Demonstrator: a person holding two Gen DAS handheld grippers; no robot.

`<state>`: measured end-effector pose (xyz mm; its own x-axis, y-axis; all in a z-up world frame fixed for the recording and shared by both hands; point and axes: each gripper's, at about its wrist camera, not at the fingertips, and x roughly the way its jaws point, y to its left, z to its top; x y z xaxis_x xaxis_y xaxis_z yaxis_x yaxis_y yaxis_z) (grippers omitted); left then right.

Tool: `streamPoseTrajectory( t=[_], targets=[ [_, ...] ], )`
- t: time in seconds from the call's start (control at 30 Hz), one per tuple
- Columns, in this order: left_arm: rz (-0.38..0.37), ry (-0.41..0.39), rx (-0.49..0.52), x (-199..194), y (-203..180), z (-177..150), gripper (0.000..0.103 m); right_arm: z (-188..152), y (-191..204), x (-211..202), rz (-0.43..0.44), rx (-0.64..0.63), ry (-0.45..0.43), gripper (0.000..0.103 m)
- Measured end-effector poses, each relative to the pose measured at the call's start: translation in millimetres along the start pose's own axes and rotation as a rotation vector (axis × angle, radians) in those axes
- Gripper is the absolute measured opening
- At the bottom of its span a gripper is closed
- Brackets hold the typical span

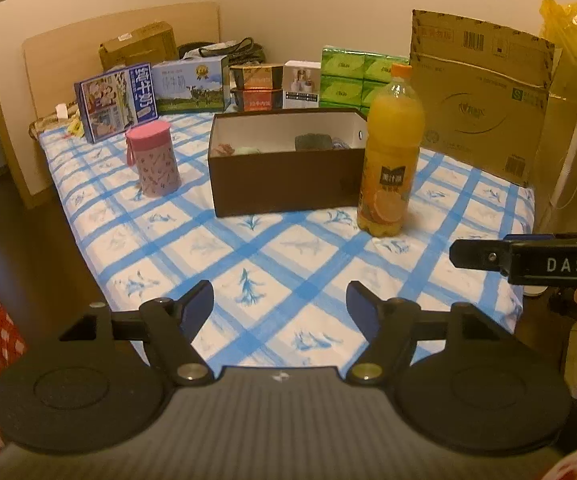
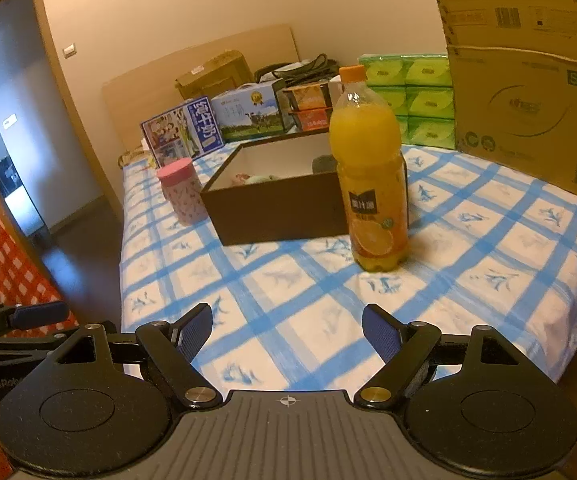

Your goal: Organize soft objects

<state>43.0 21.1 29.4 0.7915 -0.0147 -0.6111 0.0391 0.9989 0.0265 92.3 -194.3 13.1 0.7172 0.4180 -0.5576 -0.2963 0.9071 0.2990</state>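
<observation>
A dark brown open box stands on the blue-checked bed; small soft items lie inside it, mostly hidden by its walls. My left gripper hangs open over the near part of the bed, well short of the box, nothing between its fingers. My right gripper is open too, empty, at the near edge. In the left wrist view the right gripper shows at the right edge.
An orange juice bottle stands at the box's right front corner, a pink canister to its left. Cartons, green tissue packs and a big cardboard box line the wall. Red-checked cloth at left.
</observation>
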Motion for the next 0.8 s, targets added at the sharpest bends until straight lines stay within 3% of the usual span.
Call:
streamPoseTrajectory(
  t=[0.23,0.8],
  targets=[
    [-0.004,0.035,-0.033,-12.9,-5.8,-21.6,0.071,-22.1,8.2,-15.9,-0.017,-0.074,0.031,0.082],
    [-0.027,0.139,-0.03,-10.3,-27.5,-56.9,0.071,-68.0,-7.4,-15.1,-0.048,-0.021,0.161,0.082]
  ],
)
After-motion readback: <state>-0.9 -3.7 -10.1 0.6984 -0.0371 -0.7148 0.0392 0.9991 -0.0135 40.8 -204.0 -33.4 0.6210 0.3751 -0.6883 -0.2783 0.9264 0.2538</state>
